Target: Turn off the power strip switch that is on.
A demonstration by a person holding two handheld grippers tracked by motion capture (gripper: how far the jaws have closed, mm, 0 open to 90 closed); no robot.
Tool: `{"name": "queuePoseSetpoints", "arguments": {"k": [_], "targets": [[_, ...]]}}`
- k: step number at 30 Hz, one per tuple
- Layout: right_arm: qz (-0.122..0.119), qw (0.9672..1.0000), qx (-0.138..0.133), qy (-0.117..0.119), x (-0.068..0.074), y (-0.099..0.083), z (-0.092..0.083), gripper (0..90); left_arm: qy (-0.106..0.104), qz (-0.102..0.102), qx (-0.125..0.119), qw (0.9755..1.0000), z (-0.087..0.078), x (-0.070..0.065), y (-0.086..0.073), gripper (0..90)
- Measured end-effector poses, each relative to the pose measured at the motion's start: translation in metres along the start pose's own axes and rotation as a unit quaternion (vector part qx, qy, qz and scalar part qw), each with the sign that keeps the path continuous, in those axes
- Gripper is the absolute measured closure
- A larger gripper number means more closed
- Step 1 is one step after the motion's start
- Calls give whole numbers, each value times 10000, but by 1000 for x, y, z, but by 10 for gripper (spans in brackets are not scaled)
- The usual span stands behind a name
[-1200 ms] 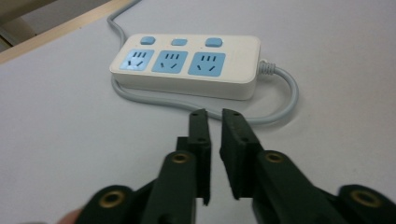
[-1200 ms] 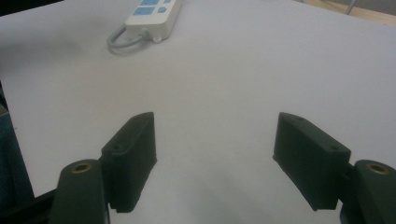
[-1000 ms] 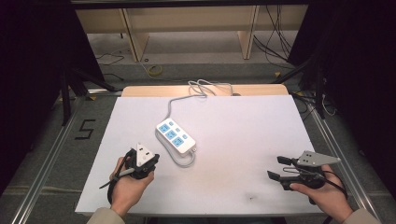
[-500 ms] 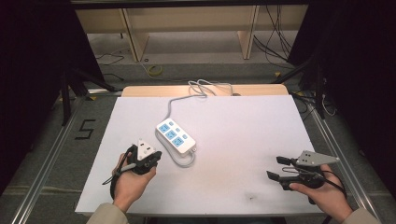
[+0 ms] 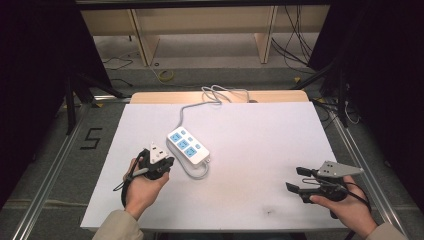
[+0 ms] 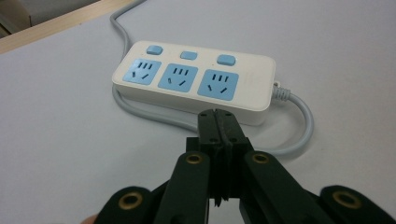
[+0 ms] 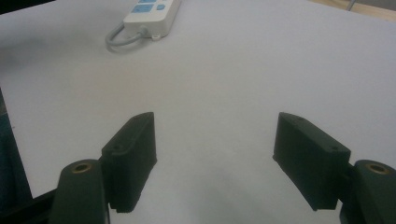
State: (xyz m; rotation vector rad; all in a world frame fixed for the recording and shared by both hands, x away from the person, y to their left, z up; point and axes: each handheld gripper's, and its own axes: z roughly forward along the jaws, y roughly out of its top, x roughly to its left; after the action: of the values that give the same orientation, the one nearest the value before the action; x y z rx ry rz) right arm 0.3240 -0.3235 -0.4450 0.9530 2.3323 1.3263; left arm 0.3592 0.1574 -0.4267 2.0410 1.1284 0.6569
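Lying near the middle of the white table (image 5: 260, 150), the white three-socket power strip (image 5: 187, 146) is trailing its grey cord (image 5: 210, 94) toward the far edge. You are holding your left gripper (image 6: 219, 122) clenched on nothing, just beside the strip, while your right gripper (image 7: 215, 154) is resting spread wide, well apart.

Power strip (image 5: 188, 146) on table (image 5: 260, 130), seemingly just beyond left gripper (image 5: 167, 162).
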Motion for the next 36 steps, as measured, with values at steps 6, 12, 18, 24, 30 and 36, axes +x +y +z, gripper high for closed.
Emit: {"name": "queuePoseSetpoints", "arguments": {"k": [6, 12, 18, 24, 30, 36], "targets": [[-2, 10000, -9, -5, 0, 0, 0, 300, 39, 15, 25, 10000, 8, 1, 7, 900], [-10, 10000, -37, 15, 0, 0, 0, 300, 96, 27, 43, 9999, 10, 3, 10, 900], [-8, 10000, -34, 13, 1, 0, -1, 300, 98, -28, 67, 9999, 14, 6, 12, 900], [-25, 10000, -36, 22, 1, 0, -1, 300, 110, -62, 105, 9999, 18, 9, 16, 900], [-5, 10000, -27, 17, 1, 0, -1, 300, 126, -108, 106, 9998, 22, 11, 19, 900], [-33, 10000, -27, 21, 0, -1, -1, 299, 144, -120, 130, 9997, 25, 13, 22, 900]]}}
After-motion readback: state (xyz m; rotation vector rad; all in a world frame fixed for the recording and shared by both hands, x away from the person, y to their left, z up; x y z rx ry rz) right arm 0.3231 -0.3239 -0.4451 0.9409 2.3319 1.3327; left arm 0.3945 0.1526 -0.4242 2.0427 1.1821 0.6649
